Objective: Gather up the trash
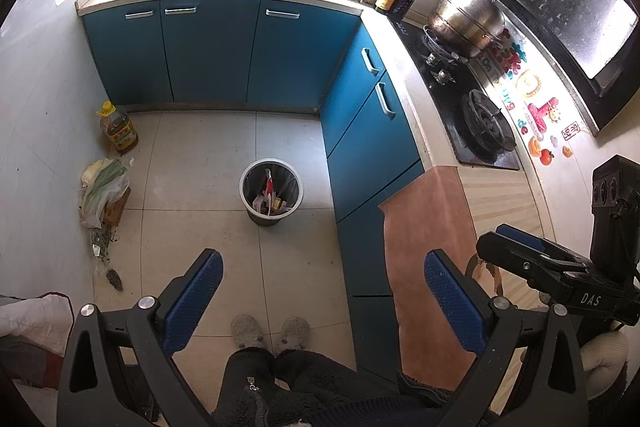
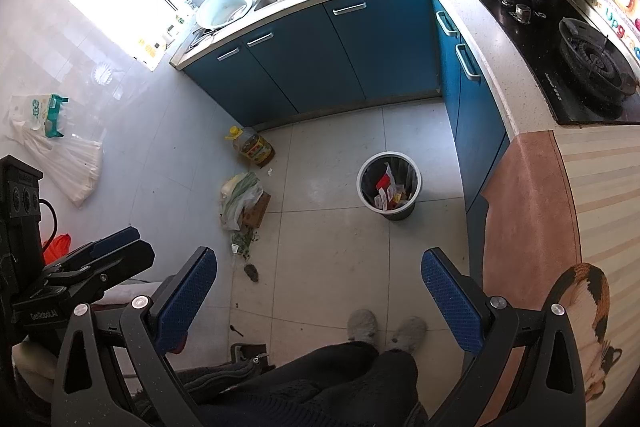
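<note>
A round trash bin with a black liner stands on the tiled floor, holding several wrappers; it also shows in the right wrist view. My left gripper is open and empty, held high above the floor in front of the bin. My right gripper is open and empty too, level with the left one. The right gripper's body shows at the right of the left wrist view. Scraps of green vegetable waste and a dark clump lie on the floor left of the bin.
Blue cabinets run along the back and right. A plastic bag of greens on a cardboard box and an oil bottle stand at the left wall. A cloth-covered counter and gas stove lie at right. The person's slippers are below.
</note>
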A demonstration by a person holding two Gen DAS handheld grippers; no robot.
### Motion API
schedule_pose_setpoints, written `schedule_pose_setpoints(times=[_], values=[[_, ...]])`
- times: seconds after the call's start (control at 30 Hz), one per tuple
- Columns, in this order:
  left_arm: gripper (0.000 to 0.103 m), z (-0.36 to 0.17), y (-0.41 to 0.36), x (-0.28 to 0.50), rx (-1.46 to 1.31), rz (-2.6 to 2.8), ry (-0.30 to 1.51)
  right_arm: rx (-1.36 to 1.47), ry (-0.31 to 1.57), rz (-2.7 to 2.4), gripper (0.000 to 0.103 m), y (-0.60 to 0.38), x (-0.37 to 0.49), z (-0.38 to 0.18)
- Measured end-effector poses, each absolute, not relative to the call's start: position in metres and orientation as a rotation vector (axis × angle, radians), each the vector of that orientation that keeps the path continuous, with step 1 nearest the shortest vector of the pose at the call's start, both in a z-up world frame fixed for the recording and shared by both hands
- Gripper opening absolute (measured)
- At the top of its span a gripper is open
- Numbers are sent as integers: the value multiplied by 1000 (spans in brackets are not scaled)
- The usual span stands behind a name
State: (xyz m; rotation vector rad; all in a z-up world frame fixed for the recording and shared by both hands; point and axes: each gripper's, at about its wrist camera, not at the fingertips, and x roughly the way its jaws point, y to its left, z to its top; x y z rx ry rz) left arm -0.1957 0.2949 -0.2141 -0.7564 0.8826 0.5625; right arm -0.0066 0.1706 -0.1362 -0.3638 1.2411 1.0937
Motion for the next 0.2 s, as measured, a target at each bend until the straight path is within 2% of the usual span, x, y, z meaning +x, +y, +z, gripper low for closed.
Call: schedule_pose_setpoints(times=[0.2], values=[[103,-213,296,-194,-748,574,880,-355,1243,1086,103,172,-5,-137]])
